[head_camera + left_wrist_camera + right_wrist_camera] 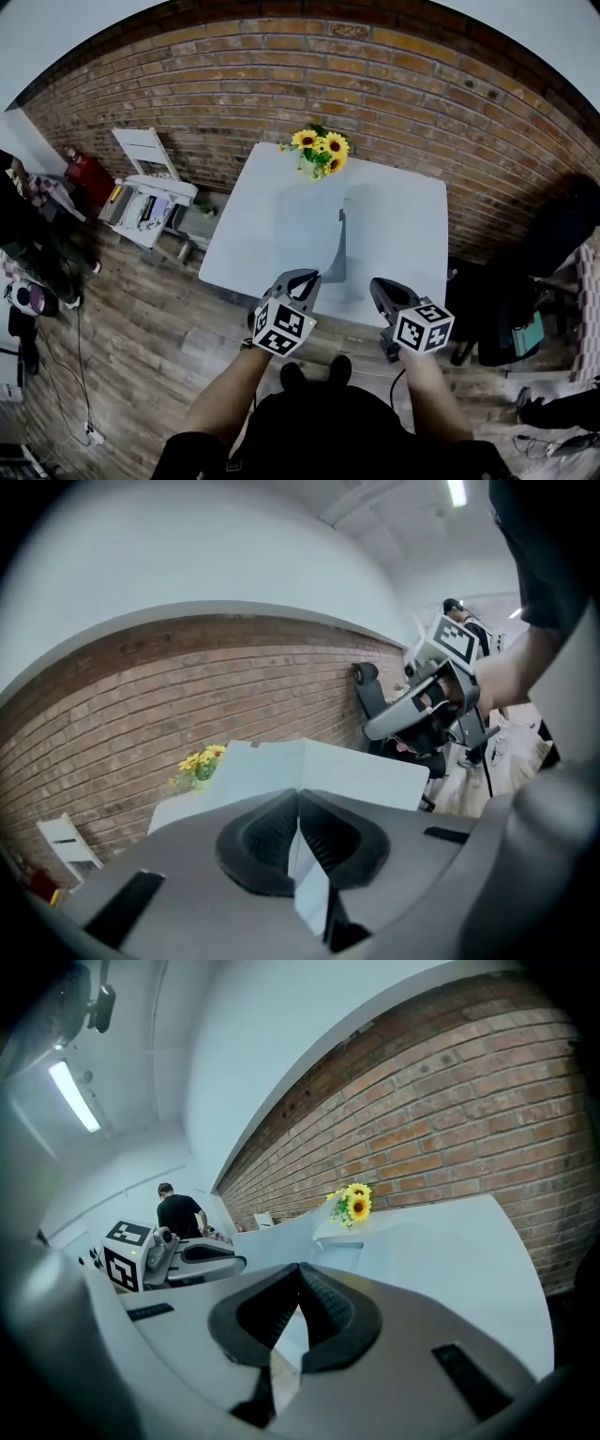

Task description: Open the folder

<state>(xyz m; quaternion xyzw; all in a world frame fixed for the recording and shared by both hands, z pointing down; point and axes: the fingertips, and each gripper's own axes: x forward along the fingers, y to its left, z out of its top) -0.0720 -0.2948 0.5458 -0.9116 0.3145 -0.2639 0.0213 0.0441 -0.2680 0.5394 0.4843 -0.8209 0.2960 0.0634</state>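
Note:
A pale folder lies on the white table [272,234]. Its cover [339,246] stands lifted, seen edge-on as a grey strip in the head view. My left gripper [314,277] is at the table's near edge, shut on the cover's near edge. In the left gripper view the pale cover [328,766] runs forward from between the closed pads [281,832]. My right gripper [380,287] hovers just right of it over the near edge, shut with nothing between its jaws. The right gripper view shows its tips [300,1267] touching, with the left gripper [202,1260] beside it.
A vase of sunflowers [321,150] stands at the table's far edge against the brick wall [422,84]. A white folding chair and a cart [145,197] are to the left on the wood floor. A black office chair [525,309] is on the right. A person [178,1213] stands far off.

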